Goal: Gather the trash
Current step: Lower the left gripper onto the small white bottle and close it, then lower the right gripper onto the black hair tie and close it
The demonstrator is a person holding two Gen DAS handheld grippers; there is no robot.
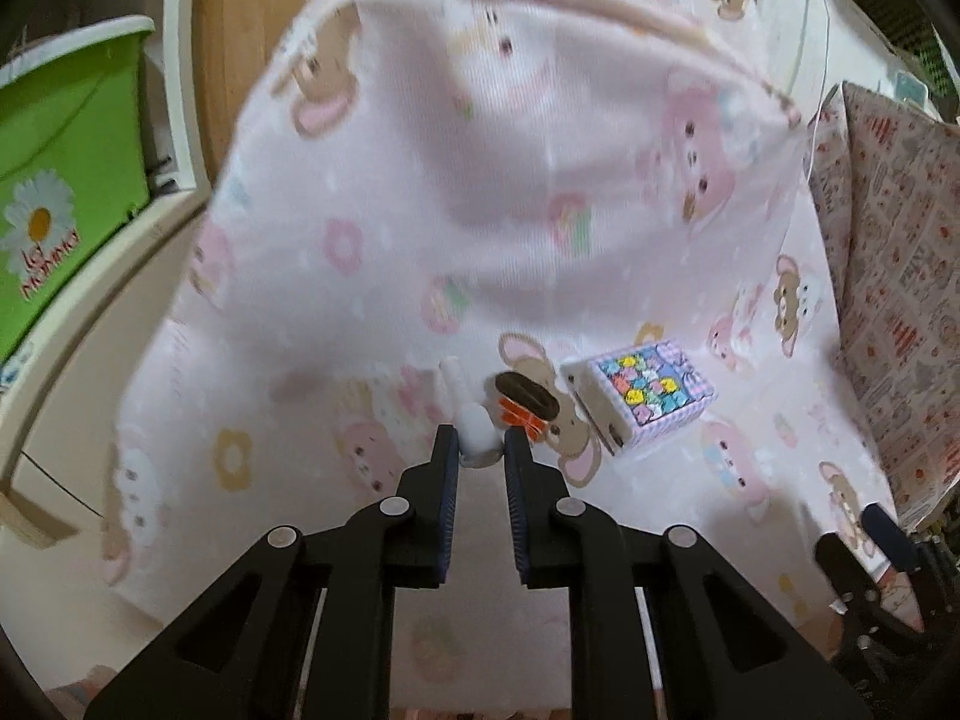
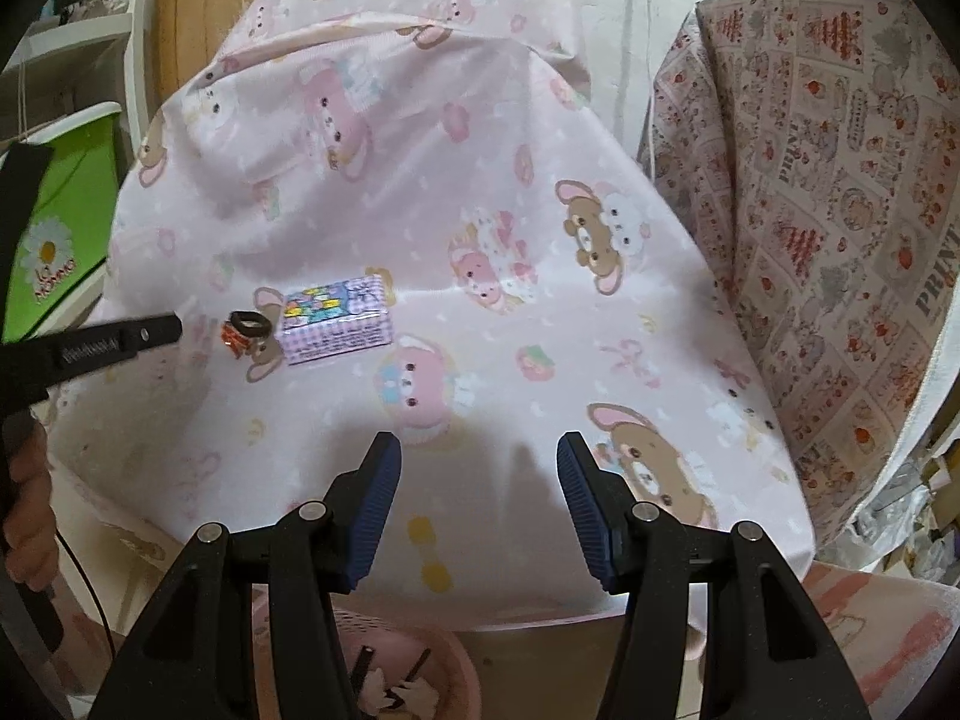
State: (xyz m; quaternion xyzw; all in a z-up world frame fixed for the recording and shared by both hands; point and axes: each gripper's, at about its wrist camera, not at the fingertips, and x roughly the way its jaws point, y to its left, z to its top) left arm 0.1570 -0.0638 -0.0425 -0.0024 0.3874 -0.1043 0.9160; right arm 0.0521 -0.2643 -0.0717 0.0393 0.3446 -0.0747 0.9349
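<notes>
The left claw (image 1: 482,441) is nearly closed on a small white scrap (image 1: 478,441), just above the pink bed sheet (image 1: 300,312) near its left edge. The scrap looks light and soft; a grip across its middle should hold. The right claw (image 2: 478,468) is half open, empty

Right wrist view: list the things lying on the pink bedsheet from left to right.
Left hand-held gripper → black ring on an orange wrapper → lilac gingham carton box → strawberry-print patchwork quilt.
</notes>
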